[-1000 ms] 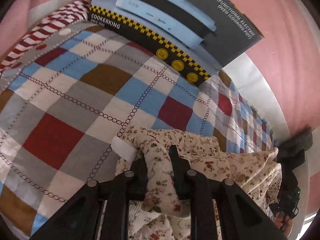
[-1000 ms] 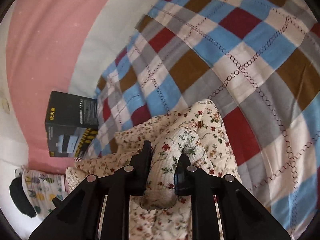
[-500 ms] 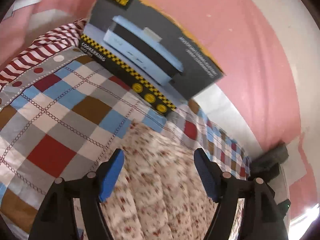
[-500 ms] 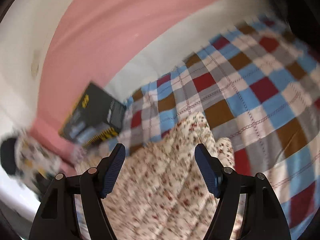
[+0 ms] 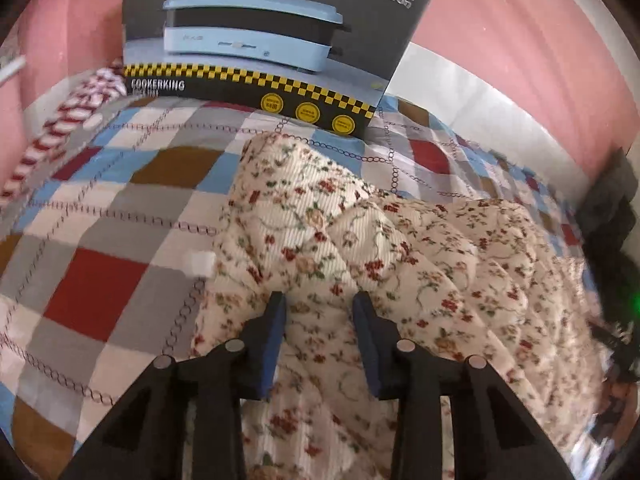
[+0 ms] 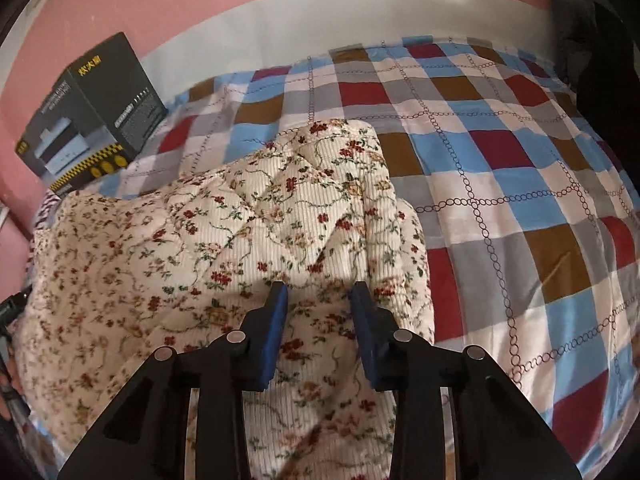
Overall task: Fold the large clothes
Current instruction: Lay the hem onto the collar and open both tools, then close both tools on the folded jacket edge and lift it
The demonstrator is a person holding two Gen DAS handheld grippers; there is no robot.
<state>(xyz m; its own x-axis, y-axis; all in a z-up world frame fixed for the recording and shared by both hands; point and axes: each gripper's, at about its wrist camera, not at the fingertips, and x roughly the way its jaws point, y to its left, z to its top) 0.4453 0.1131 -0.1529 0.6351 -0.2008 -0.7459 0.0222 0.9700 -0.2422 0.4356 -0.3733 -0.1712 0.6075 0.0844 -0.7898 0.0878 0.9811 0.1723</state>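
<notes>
A cream quilted garment with a small red flower print (image 5: 360, 248) lies folded on a checked bedspread (image 5: 92, 280). It also shows in the right wrist view (image 6: 240, 232). My left gripper (image 5: 320, 304) is open just above the garment's left part, with nothing between its blue pads. My right gripper (image 6: 318, 294) is open just above the garment's right part, also empty. A white label (image 5: 200, 262) sticks out at the garment's left edge.
A black cooker box (image 5: 272, 40) stands on the bed at the far side, against the pink wall; it also shows in the right wrist view (image 6: 92, 112). A red-striped cloth (image 5: 68, 120) lies far left. Dark items (image 5: 612, 208) sit at the right. The checked bedspread (image 6: 520, 200) stretches to the right.
Both grippers were shut on folds of the garment a second ago. They have let go and opened, and the garment now lies flat on the bed under them.
</notes>
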